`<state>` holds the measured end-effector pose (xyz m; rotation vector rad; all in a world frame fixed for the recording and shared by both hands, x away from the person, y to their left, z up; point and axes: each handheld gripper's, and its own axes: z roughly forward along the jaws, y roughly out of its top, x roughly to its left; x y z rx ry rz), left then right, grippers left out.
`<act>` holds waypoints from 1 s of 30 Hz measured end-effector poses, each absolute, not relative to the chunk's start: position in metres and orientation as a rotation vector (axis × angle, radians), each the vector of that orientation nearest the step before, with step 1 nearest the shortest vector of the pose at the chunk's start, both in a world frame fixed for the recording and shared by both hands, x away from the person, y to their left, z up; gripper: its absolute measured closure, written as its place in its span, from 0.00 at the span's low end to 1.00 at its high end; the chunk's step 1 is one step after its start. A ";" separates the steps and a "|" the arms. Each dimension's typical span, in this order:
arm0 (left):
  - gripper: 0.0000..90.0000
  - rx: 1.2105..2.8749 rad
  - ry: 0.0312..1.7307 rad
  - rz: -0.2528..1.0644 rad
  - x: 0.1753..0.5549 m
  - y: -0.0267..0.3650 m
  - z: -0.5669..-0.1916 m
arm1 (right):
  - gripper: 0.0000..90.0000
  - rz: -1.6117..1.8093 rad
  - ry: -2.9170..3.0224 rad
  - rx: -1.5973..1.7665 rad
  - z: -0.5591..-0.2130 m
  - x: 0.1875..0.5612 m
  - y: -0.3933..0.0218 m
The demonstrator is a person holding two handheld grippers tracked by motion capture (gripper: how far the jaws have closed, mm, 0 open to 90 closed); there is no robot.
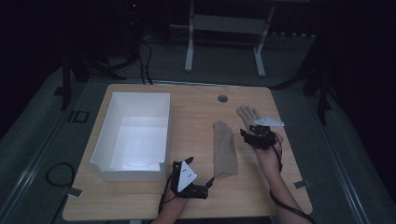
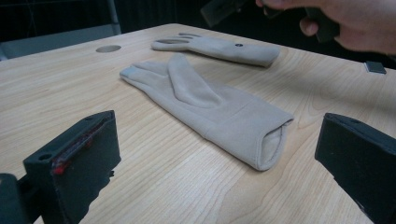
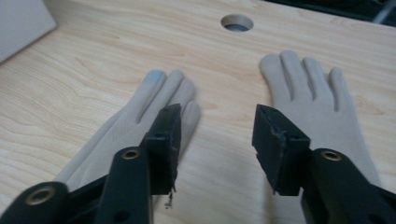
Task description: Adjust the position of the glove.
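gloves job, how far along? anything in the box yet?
Done: nothing. The white box holds no glove. In hand: nothing gripped; the right gripper hangs open above the two beige gloves, left glove and right glove, both flat on the table. The left gripper is open near the left glove's cuff. Left: presumably both gloves.

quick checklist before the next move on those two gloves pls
1. Near glove flat on table, cuff toward left gripper: ok.
2. Left gripper jaws open, nothing between them: ok.
3. Far glove released, lying flat: ok.
4. Right gripper jaws open, nothing between them: ok.
5. White box upright, open top, beside the gloves: ok.
6. The box holds nothing yet: cannot tell, near corner hidden.
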<state>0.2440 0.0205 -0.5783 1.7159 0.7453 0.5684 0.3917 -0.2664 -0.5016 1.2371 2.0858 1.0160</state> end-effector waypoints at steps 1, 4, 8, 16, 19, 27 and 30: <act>0.00 1.713 0.747 0.568 0.244 0.020 -0.578 | 0.58 1.008 2.074 1.236 -0.500 0.393 -0.270; 0.00 1.715 0.746 0.570 0.244 0.021 -0.578 | 0.59 0.997 2.072 1.211 -0.498 0.400 -0.284; 0.00 1.715 0.747 0.569 0.244 0.021 -0.578 | 0.58 0.993 2.080 1.204 -0.500 0.409 -0.299; 0.00 1.709 0.753 0.564 0.244 0.021 -0.578 | 0.54 0.970 2.104 1.216 -0.505 0.430 -0.324; 0.00 1.708 0.754 0.562 0.244 0.021 -0.578 | 0.51 0.963 2.100 1.205 -0.505 0.436 -0.328; 0.00 1.706 0.757 0.559 0.245 0.021 -0.578 | 0.50 0.962 2.157 1.204 -0.516 0.454 -0.330; 0.00 1.706 0.758 0.557 0.245 0.022 -0.578 | 0.51 0.951 2.180 1.224 -0.525 0.460 -0.330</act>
